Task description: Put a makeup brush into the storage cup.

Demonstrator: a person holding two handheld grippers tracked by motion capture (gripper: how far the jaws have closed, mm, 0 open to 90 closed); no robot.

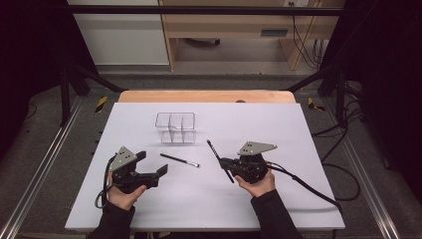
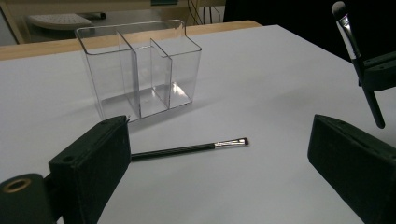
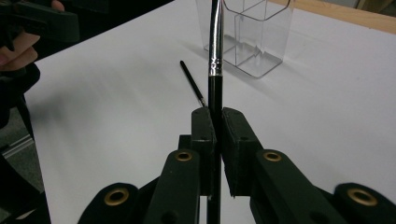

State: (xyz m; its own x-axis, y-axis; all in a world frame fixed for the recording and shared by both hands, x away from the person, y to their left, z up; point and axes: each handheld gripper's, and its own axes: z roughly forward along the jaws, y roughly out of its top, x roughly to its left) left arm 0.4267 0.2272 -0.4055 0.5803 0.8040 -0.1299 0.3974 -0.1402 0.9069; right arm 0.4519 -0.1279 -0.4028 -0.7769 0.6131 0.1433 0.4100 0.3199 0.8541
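A white sheet covers the bench, whose bare wooden far edge shows beyond it. Grey carpet surrounds it, crossed by metal rails at either side. Behind stand a white cabinet and a pale wood desk — cables hang at its right. Black frame bars and dark drapes close the sides — light falls from above.

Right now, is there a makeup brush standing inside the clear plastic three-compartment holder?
No: the clear plastic three-compartment holder is empty; one thin black makeup brush lies on the white table in front of it.
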